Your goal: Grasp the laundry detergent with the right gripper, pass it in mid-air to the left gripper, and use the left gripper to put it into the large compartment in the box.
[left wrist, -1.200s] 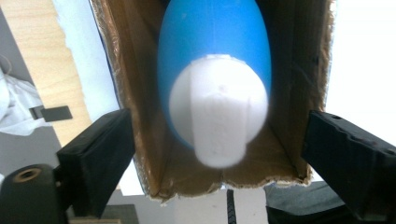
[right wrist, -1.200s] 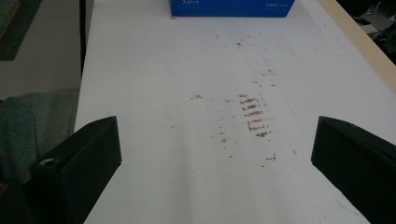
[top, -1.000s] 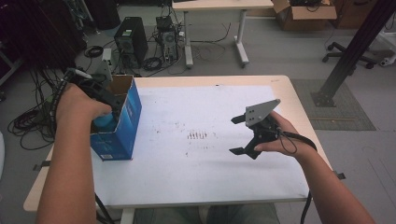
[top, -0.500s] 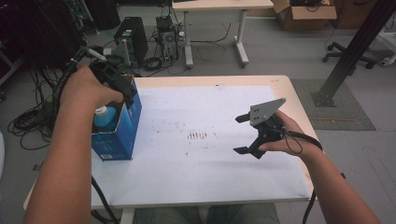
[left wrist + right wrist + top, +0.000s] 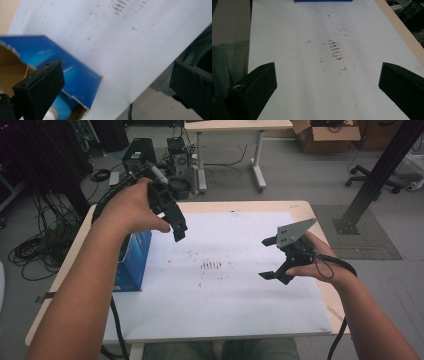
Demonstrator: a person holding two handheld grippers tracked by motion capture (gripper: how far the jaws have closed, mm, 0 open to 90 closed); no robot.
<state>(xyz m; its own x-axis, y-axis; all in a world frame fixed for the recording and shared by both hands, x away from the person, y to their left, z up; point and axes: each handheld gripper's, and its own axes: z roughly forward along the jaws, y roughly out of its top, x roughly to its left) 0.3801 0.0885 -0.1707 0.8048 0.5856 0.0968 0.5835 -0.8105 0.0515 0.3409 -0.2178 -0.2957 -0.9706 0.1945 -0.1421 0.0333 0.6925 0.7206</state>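
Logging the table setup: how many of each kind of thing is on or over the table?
Blue cardboard box: 1
Bottle in the box: 1
White sheet: 1
Hand-held claws, left claw and right claw: 2
Total: 5

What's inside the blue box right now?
In the left gripper view the blue box is open at the top, with a blue-and-white bottle-like item inside. A black jaw and the box walls cover the rest.

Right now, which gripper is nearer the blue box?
Left. The left gripper hangs open just above the blue box, by its right edge. The right gripper, also open, hovers across the white sheet, well apart.
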